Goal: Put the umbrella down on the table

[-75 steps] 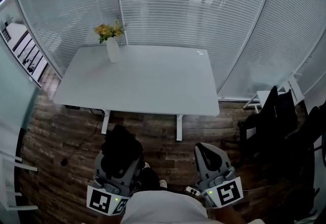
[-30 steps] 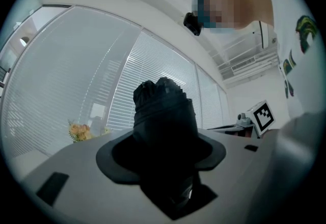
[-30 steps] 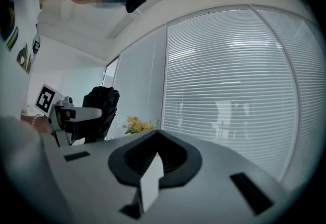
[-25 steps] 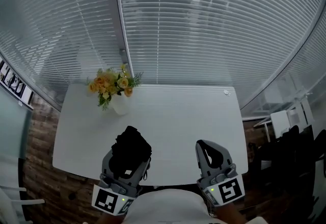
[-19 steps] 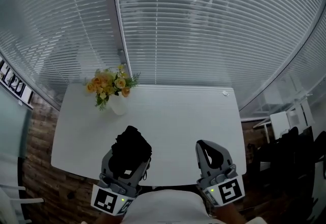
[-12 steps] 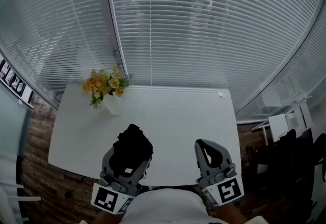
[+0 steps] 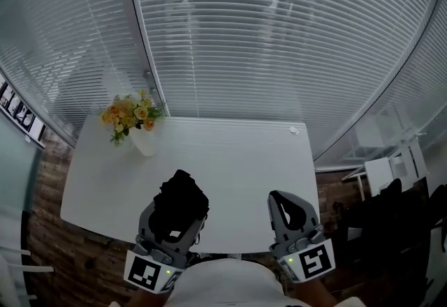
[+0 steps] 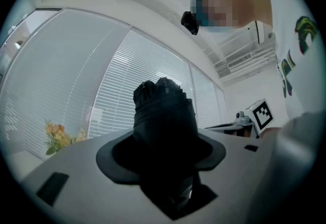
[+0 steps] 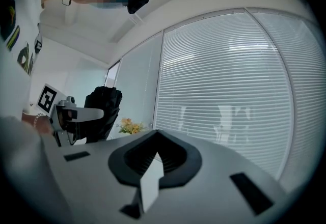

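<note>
A folded black umbrella (image 7: pixel 180 199) stands up between the jaws of my left gripper (image 7: pixel 174 213), which is shut on it. In the left gripper view the umbrella (image 8: pixel 164 116) fills the black notch between the jaws and hides most of what lies beyond. It hangs over the near edge of the white table (image 7: pixel 230 159). My right gripper (image 7: pixel 288 209) is level beside it, over the same edge, shut with nothing in it. From the right gripper view the umbrella (image 9: pixel 103 108) shows at the left, in the left gripper (image 9: pixel 76 116).
A white vase of yellow flowers (image 7: pixel 131 121) stands at the table's far left corner. A small white object (image 7: pixel 294 131) lies near the far right corner. Window blinds (image 7: pixel 279 33) close off the back. Dark chairs (image 7: pixel 398 215) stand at the right, on the wood floor.
Both grippers have travelled forward from the floor to above the table's near edge. The table now sits lower and further left in the head view. The umbrella stays gripped.
</note>
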